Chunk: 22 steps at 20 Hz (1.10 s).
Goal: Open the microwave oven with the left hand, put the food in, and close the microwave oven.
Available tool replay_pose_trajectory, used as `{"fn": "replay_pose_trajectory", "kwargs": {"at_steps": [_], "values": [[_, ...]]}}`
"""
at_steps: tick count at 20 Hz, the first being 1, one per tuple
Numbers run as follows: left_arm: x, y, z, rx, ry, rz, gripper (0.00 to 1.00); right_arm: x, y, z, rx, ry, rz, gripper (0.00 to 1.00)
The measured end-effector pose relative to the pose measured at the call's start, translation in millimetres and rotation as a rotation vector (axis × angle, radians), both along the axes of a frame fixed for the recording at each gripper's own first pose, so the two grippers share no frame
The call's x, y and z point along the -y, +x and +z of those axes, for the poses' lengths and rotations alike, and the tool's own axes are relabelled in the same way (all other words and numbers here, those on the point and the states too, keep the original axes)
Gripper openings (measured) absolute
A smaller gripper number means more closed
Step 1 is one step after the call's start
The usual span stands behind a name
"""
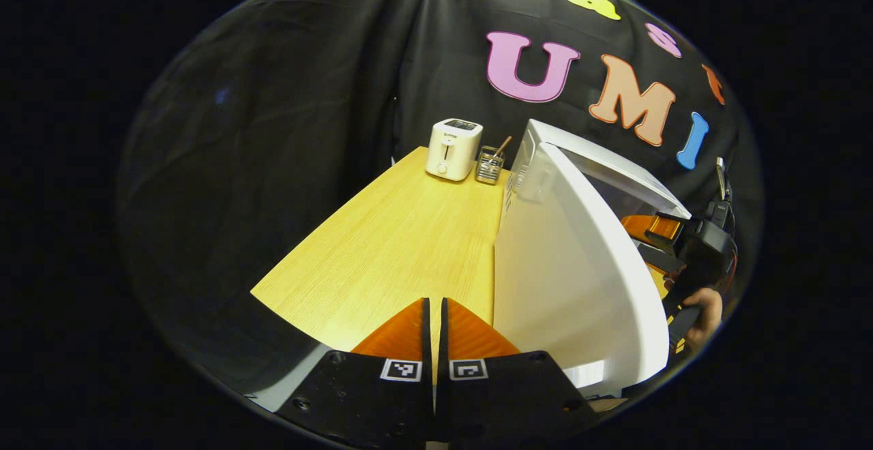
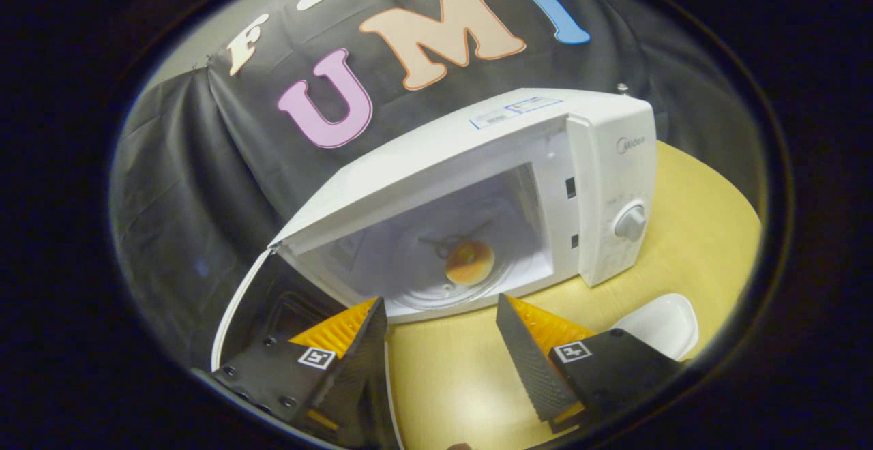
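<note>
My left gripper (image 1: 434, 313) sits lowest in the left gripper view, fingers pressed together with nothing between them, over the near edge of the wooden table (image 1: 402, 245). Just to its right stands the outer face of the microwave door (image 1: 573, 286), swung open and edge-on to me, close beside the fingers; whether they touch it I cannot tell. At the table's far edge: a white toaster (image 1: 453, 148), and just beside it a small clear holder (image 1: 490, 165) with a stick poking out. Past the door, my right gripper (image 1: 682, 238) shows, a hand (image 1: 706, 313) around its grip.

In the right gripper view, the right gripper (image 2: 442, 331) has its fingers spread wide, holding nothing, above the table (image 2: 696, 232) in front of the microwave (image 2: 477, 184). The oven mouth is open. The food (image 2: 469, 262), a round golden-brown bun-like piece, rests on the glass turntable (image 2: 436, 279) inside the cavity, near its middle, well apart from both fingers. The door (image 2: 235, 307) hangs open at the cavity's left, behind my left-hand finger. The control panel with its dial (image 2: 631, 223) faces me on the right of the cavity. A white plate (image 2: 665, 324) lies on the table near the panel's lower corner, partly hidden by my right-hand finger.
</note>
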<state>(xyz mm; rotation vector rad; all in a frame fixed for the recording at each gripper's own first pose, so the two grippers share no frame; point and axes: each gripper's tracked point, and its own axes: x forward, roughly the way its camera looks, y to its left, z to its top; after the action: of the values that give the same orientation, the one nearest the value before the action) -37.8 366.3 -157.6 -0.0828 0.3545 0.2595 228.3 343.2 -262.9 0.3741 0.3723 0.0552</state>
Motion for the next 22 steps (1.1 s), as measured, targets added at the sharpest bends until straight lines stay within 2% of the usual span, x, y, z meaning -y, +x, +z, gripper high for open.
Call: {"fn": "replay_pose_trajectory", "kwargs": {"at_steps": [5, 10, 22], "values": [[16, 6, 4, -0.003, 0.057, -0.073, 0.0, 26, -32, 19, 0.04, -0.078, -0.02, 1.0], [27, 10, 5, -0.012, 0.082, -0.112, 0.01, 54, -65, 25, 0.043, -0.113, -0.054, 0.99], [70, 31, 10, -0.041, 0.103, -0.204, 0.01, 113, -108, 9, -0.007, -0.187, -0.129, 1.0]]}}
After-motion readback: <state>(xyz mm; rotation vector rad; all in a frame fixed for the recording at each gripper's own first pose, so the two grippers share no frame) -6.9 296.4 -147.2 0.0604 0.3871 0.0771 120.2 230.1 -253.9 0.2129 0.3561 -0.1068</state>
